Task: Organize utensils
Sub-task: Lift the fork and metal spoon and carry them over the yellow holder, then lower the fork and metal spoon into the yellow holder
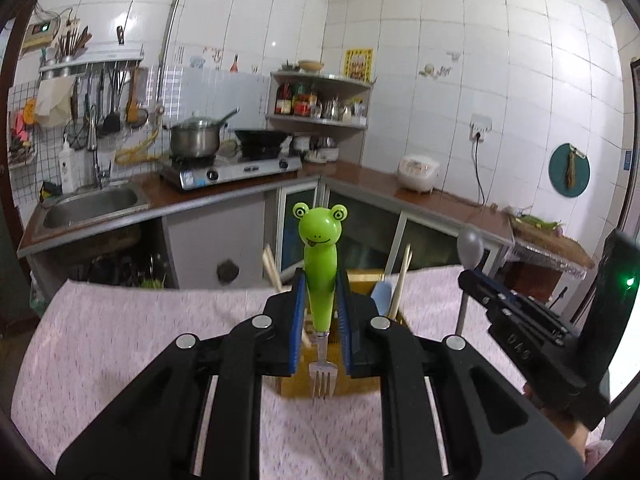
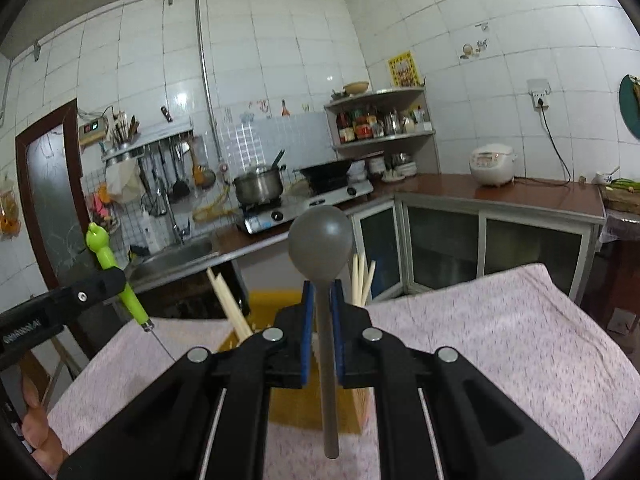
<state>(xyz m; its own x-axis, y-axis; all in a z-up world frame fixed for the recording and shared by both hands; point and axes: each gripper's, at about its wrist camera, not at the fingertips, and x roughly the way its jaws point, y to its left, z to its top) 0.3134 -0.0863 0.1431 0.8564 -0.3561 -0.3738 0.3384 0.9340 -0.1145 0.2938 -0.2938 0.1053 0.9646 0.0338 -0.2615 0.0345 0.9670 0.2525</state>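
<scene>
Left gripper (image 1: 320,300) has its jaws pinching a fork w/ a green frog-shaped handle (image 1: 320,264): frog head up, steel tines hanging down below the blue pads, held roughly upright above the desk. Right gripper (image 2: 322,320) has its jaws pinching a grey spoon (image 2: 322,240) by the handle, bowl up & well above the pads, handle end sticking down below them. Both utensils are lifted clear of the wooden utensil box (image 2: 304,404), which stands on the desk right under/behind both grippers; it's on a pink patterned cloth (image 1: 140,328) that covers the desk. Pale chopsticks (image 2: 230,308) stick up out of the box, leaning left, w/ another bunch leaning right at the far side; a light blue utensil (image 1: 382,296) also pokes out of the box in the left wrist view, can't tell what kind. In the left wrist view the right gripper shows at the right edge w/ the spoon bowl on top; in the right wrist view the left gripper shows at the left edge w/ the frog fork tilted, and a hand (image 2: 40,428) below it. Bkgd: kitchen counter w/ sink (image 1: 90,204), a gas stove w/ a steel pot (image 1: 196,140) & a wok, a corner shelf w/ bottles, a rice cooker (image 1: 418,172).
</scene>
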